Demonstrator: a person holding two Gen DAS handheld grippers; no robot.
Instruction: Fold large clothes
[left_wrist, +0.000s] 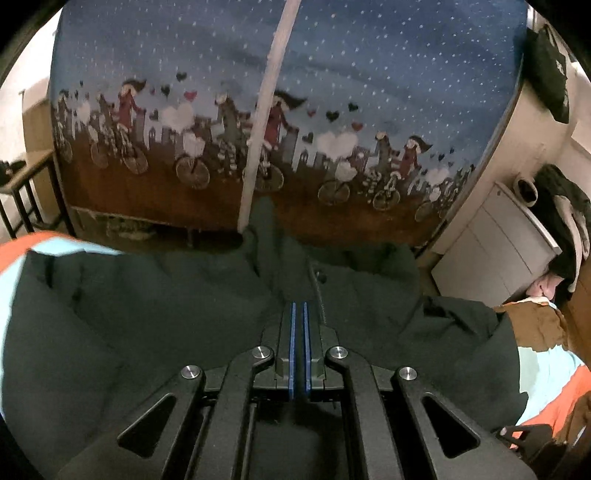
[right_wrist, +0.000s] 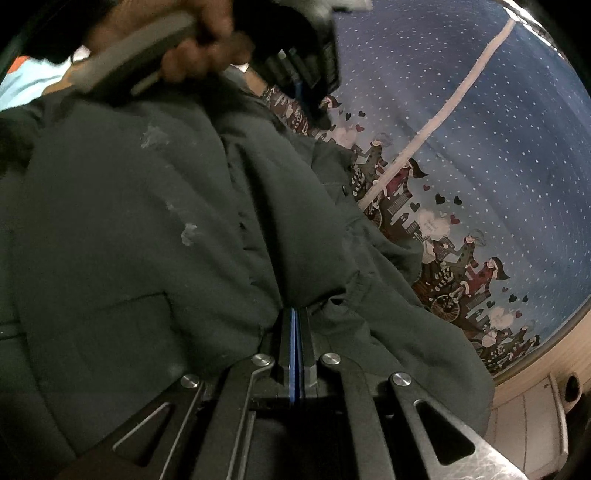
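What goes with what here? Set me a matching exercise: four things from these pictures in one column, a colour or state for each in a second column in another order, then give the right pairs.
Things:
1. garment
2. bedspread
3. stripe
4. left gripper

Colours or states:
A. white, running down the printed cloth
B. shut on dark cloth
C. dark green, crumpled, held up
D. blue with white dots and cyclists

Pairs: 1-C, 2-D, 3-A, 4-B

The right gripper is also shut on the garment.
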